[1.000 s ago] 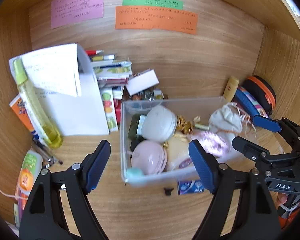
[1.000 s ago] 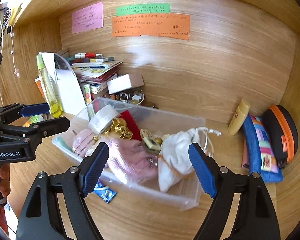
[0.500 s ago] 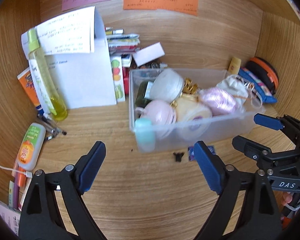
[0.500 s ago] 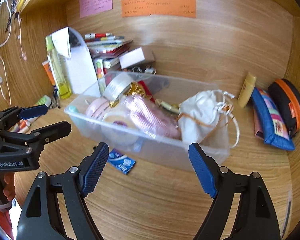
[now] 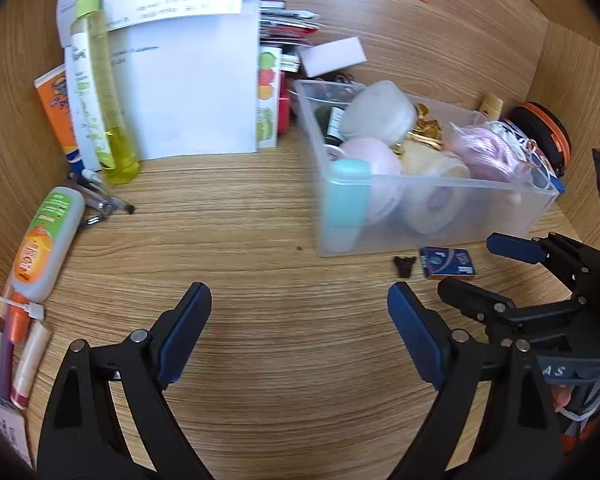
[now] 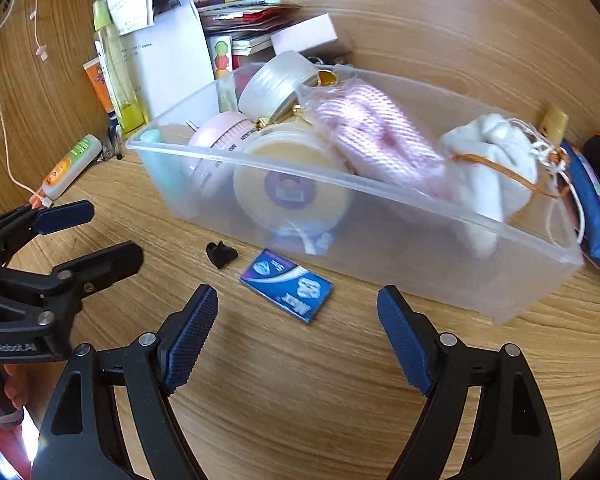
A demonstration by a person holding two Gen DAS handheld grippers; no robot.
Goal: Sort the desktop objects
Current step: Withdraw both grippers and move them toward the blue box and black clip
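- left gripper (image 5: 299, 328) has just been opening, jaws wide now, nothing but bare wooden desk (image 5: 260, 220) between them
- right gripper (image 6: 298, 322) also wide, empty
- blue packet (image 6: 287, 290) lies flat on the desk just in front of the clear bin (image 6: 380, 240), tiny black clip (image 6: 221, 254) beside it

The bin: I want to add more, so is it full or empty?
Nearly full. The clear bin holds round tins, a pink bundle and a white pouch up to its rim.
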